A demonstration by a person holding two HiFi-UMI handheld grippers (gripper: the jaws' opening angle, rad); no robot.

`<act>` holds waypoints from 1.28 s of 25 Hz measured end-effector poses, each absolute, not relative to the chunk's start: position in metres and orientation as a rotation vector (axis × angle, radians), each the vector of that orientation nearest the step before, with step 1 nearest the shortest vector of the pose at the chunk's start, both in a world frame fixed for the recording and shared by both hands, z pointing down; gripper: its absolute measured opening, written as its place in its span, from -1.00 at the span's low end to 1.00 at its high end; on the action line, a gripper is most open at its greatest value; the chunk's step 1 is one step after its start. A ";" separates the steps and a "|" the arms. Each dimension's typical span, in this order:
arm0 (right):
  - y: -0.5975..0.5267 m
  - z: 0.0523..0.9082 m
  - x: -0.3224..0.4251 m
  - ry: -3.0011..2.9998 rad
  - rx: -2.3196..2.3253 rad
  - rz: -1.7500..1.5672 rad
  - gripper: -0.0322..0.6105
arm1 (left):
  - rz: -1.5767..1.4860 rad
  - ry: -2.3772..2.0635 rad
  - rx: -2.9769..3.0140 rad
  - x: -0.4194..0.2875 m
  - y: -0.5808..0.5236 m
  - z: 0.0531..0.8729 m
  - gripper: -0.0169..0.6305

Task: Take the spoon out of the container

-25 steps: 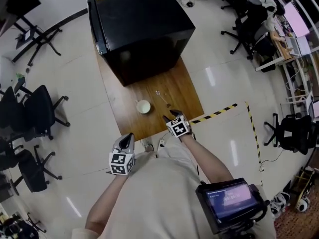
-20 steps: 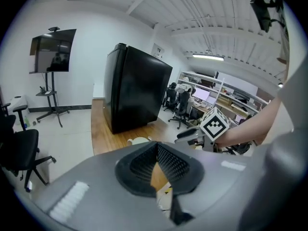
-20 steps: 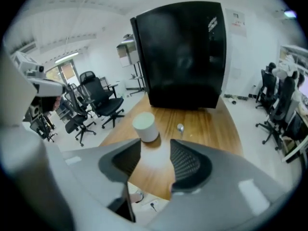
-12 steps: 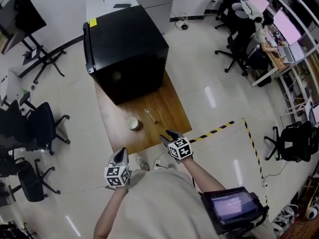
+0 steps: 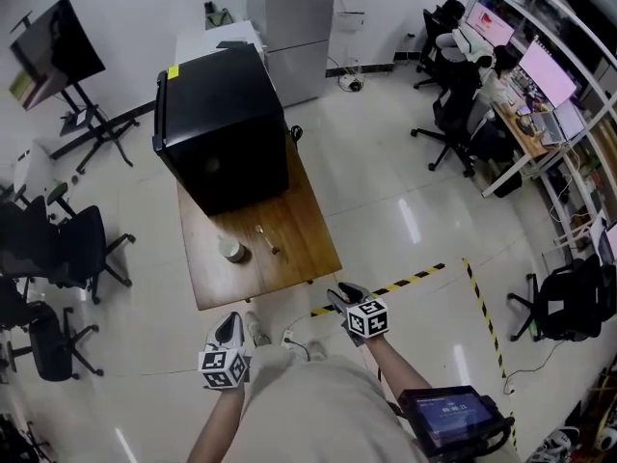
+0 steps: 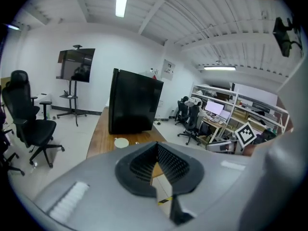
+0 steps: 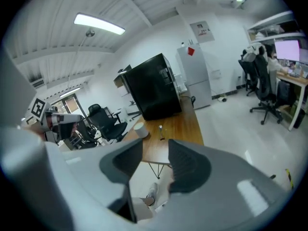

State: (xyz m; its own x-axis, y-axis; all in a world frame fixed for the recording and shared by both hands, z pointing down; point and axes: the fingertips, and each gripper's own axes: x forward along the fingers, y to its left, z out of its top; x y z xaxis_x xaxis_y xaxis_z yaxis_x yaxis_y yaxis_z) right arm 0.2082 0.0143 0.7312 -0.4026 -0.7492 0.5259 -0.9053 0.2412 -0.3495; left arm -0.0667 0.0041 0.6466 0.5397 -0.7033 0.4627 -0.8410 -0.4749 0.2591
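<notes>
A small white container [image 5: 231,251] stands on the wooden table [image 5: 299,258]. The spoon [image 5: 265,239] lies flat on the wood just to its right, outside it. Both grippers hang off the table's near edge, above the floor. My left gripper [image 5: 228,324] is shut, its fingertips meeting with nothing between them. My right gripper [image 5: 341,295] is open and empty, and its jaws have just been closing a little. In the right gripper view the container [image 7: 140,129] and spoon [image 7: 160,127] lie far ahead of the right gripper [image 7: 155,143]. The left gripper [image 6: 157,145] points towards the container [image 6: 121,142].
A big black cabinet [image 5: 220,128] fills the table's far end. Office chairs [image 5: 67,249] stand at the left. Yellow-black tape [image 5: 424,276] crosses the floor at the right. Desks with monitors [image 5: 540,85] line the far right. A screen on a stand [image 5: 58,61] is at the back left.
Both grippers have drawn back from the table's near edge and now hang over the floor. The table, container and spoon sit farther off in view, with the spoon unmoved on the wood.
</notes>
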 end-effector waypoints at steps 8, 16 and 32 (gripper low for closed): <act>0.067 0.701 0.246 -2.366 1.517 0.875 -0.37 | 0.367 -1.309 2.224 -0.036 0.083 0.657 -0.98; 0.078 0.613 0.232 -2.544 1.493 0.565 -0.52 | 0.233 -1.410 2.145 -0.062 0.070 0.621 -0.98; 0.079 0.567 0.188 -2.591 1.566 0.327 -0.67 | 0.192 -1.378 2.119 -0.067 0.081 0.622 -0.99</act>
State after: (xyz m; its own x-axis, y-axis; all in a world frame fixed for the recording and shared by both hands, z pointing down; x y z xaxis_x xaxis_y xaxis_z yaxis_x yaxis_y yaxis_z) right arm 0.1879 0.0790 0.5667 -0.4679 -0.8626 0.1921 -0.8833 0.4496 -0.1327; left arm -0.0674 0.0806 0.6218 0.4517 -0.7844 0.4252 -0.8708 -0.2837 0.4016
